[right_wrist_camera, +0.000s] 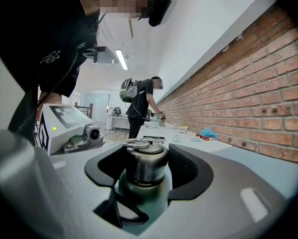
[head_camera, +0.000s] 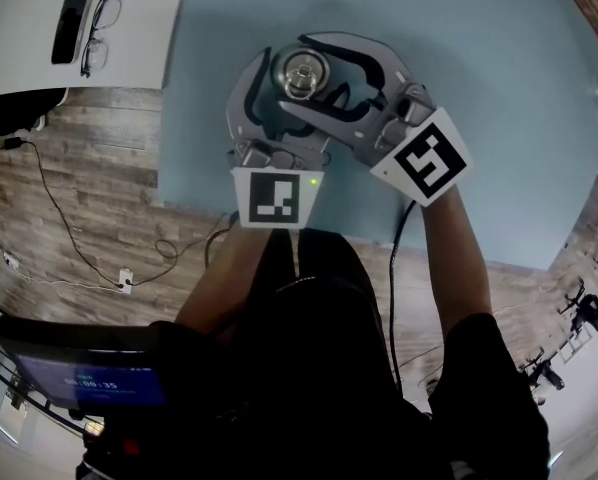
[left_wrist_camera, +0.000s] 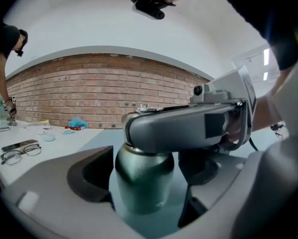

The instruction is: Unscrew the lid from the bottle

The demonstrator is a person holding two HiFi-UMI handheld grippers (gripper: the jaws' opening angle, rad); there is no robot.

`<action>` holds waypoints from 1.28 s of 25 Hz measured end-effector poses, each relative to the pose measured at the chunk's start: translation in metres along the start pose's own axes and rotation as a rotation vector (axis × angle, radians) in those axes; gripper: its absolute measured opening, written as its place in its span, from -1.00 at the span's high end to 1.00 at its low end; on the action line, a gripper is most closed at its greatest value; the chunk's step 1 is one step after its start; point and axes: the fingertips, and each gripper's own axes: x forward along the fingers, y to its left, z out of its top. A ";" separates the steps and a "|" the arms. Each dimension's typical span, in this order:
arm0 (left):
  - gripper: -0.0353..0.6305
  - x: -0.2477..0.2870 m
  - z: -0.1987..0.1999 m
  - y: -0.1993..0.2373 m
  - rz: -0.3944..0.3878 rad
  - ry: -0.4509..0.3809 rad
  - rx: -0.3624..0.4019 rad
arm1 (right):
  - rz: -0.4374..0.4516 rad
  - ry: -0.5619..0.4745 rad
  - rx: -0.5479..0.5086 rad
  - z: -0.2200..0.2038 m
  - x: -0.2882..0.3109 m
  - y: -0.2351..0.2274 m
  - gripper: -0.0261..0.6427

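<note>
While left gripper point(left_wrist_camera: 146, 198) clenched the green metal bottle point(left_wrist_camera: 141, 176) (an anchor), right gripper point(right_wrist_camera: 148, 169) clamped its steel lid point(right_wrist_camera: 145, 156) between fingers point(right_wrist_camera: 190, 171).

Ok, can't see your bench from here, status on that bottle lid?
Left gripper clamped on bottle body. Right gripper closed around lid; lid still seated. Nothing in the way on the blue table.

Left hand-held gripper point(head_camera: 277, 90) round bottle point(head_camera: 322, 91) — right hand-held gripper point(head_camera: 299, 68) round lid point(head_camera: 303, 72).
</note>
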 end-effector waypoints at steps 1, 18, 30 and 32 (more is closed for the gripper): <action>-0.28 0.001 -0.001 0.001 0.016 0.003 -0.002 | -0.002 -0.001 0.002 0.000 0.000 0.000 0.14; -0.17 0.003 0.000 0.005 0.062 -0.004 0.020 | -0.004 -0.003 0.002 0.000 0.002 0.000 0.14; -0.19 0.001 0.002 0.003 -0.062 -0.020 0.055 | 0.001 0.003 -0.002 0.000 0.001 0.001 0.14; -0.19 0.001 0.001 0.002 -0.078 -0.013 0.060 | 0.003 0.011 -0.002 0.000 0.001 0.001 0.14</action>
